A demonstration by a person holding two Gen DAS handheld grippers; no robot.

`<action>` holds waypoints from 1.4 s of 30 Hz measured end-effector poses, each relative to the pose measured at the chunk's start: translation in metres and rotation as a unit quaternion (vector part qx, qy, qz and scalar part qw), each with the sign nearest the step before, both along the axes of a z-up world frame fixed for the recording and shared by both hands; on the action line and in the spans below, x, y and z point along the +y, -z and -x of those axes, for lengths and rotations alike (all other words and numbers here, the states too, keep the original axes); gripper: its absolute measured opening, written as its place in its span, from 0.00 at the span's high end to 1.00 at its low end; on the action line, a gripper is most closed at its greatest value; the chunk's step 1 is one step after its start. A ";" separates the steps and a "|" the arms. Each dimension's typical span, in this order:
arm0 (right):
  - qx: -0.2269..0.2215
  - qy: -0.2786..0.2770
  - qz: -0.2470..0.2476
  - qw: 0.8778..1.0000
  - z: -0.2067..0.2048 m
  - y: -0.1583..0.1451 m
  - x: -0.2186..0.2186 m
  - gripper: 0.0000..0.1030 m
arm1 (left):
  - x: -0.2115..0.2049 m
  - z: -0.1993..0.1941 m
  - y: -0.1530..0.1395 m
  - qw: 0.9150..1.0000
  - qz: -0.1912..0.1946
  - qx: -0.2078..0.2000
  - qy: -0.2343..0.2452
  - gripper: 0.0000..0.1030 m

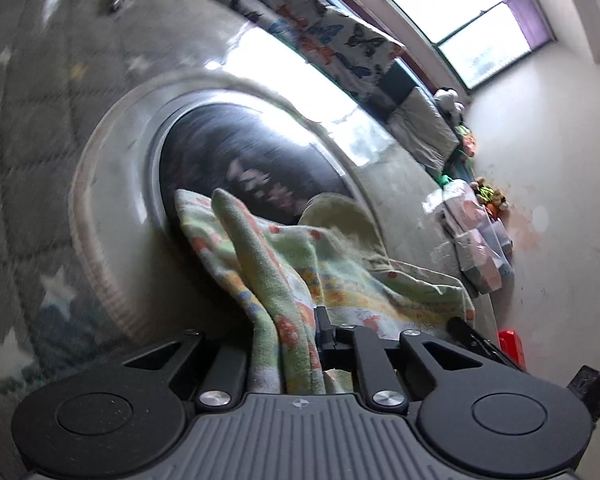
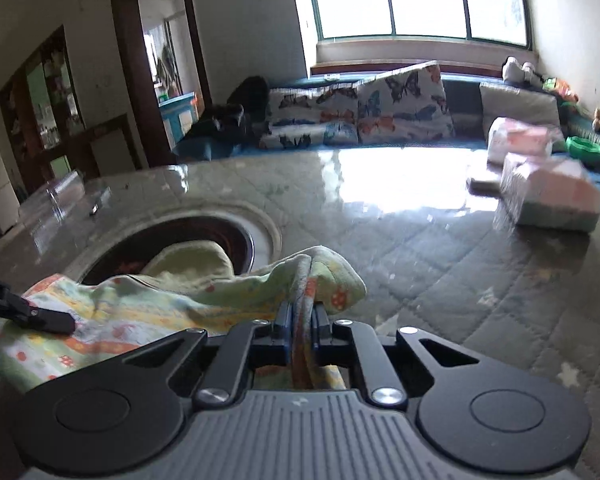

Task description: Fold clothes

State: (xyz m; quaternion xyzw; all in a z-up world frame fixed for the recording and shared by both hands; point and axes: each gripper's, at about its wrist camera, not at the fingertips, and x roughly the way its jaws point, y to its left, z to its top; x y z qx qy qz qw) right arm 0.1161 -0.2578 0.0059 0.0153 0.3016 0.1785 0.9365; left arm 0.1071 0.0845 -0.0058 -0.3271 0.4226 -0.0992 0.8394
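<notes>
A small pale-green garment [image 1: 300, 264] printed with orange and yellow shapes lies bunched on the glossy quilted table [image 1: 40, 140]. My left gripper [image 1: 292, 332] is shut on a gathered fold of it, which runs up between the fingers. In the right wrist view the same garment [image 2: 148, 308] spreads to the left, and my right gripper [image 2: 302, 320] is shut on its raised corner. The left gripper's tip [image 2: 48, 320] shows at the left edge, resting over the cloth. The right gripper's finger [image 1: 476, 336] pokes in at the right of the left wrist view.
A round dark recess with a pale rim [image 2: 188, 236] is sunk in the table just behind the garment. Wrapped pink-and-white packs [image 2: 548, 196] stand at the table's right. A butterfly-print cushion bench [image 2: 360, 116] runs under the window. A red object [image 1: 510, 346] lies at the right.
</notes>
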 end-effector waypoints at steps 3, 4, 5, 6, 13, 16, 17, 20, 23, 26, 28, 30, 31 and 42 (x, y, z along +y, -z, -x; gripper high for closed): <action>-0.017 0.010 0.009 1.000 0.010 -0.012 -0.008 0.92 | -0.015 -0.006 -0.014 1.000 -0.010 -0.017 0.023 0.89; -0.022 0.016 0.012 1.000 0.013 -0.015 -0.012 0.92 | -0.022 -0.009 -0.017 0.999 -0.014 -0.022 0.031 0.89; -0.025 0.024 0.015 0.999 0.015 -0.017 -0.017 0.92 | -0.029 -0.012 -0.021 0.999 -0.017 -0.026 0.040 0.89; -0.027 0.030 0.017 0.999 0.016 -0.020 -0.021 0.92 | -0.037 -0.015 -0.024 0.998 -0.020 -0.030 0.048 0.89; -0.045 0.090 0.038 0.994 0.018 -0.039 -0.070 0.92 | -0.097 -0.047 -0.034 0.993 -0.030 -0.048 0.103 0.89; -0.053 0.115 0.045 0.991 0.013 -0.045 -0.091 0.92 | -0.124 -0.063 -0.035 0.991 -0.031 -0.049 0.121 0.89; -0.056 0.124 0.044 0.990 0.011 -0.047 -0.098 0.92 | -0.133 -0.069 -0.037 0.990 -0.031 -0.052 0.127 0.89; -0.068 0.147 0.045 0.986 0.005 -0.052 -0.117 0.92 | -0.156 -0.082 -0.045 0.987 -0.027 -0.071 0.145 0.89; -0.070 0.168 0.040 0.982 -0.001 -0.053 -0.137 0.92 | -0.176 -0.097 -0.052 0.983 -0.026 -0.085 0.160 0.89; -0.052 0.187 0.038 0.980 -0.009 -0.044 -0.154 0.92 | -0.192 -0.113 -0.046 0.982 -0.011 -0.069 0.175 0.89; -0.025 0.195 0.035 0.980 -0.012 -0.032 -0.165 0.92 | -0.200 -0.122 -0.030 0.983 -0.006 -0.034 0.180 0.88; 0.006 0.199 0.037 0.979 -0.016 -0.014 -0.172 0.92 | -0.205 -0.127 -0.012 0.982 -0.008 0.001 0.187 0.88; 0.023 0.201 0.042 0.978 -0.017 -0.004 -0.175 0.92 | -0.206 -0.127 -0.004 0.981 -0.012 0.015 0.191 0.88; 0.071 0.194 0.059 0.977 -0.017 0.023 -0.179 0.85 | -0.199 -0.111 0.008 0.973 -0.040 0.023 0.227 0.81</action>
